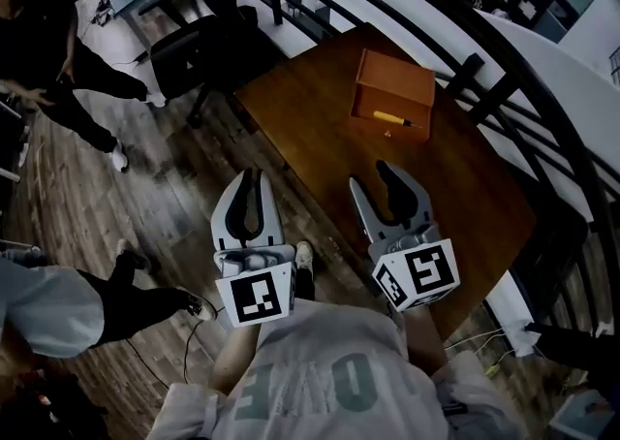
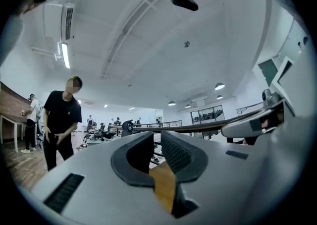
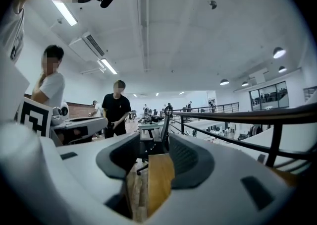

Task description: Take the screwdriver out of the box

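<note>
The screwdriver (image 1: 392, 118) lies in the orange box (image 1: 397, 79) on the tabletop (image 1: 320, 128), a black railing (image 1: 465, 41) just beyond, well ahead of the left claw (image 1: 254, 181) and right claw (image 1: 371, 176), both part-open and empty.

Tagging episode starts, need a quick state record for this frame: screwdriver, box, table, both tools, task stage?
screwdriver: yellow handle, lying in the box, untouched
box: orange, open, on the far part of the table
table: dark wood, beside a railing
left tool: jaws slightly apart, empty, off the table's near edge
right tool: jaws apart, empty, over the table's near part, well short of the box
task stage: screwdriver not yet taken out
</note>
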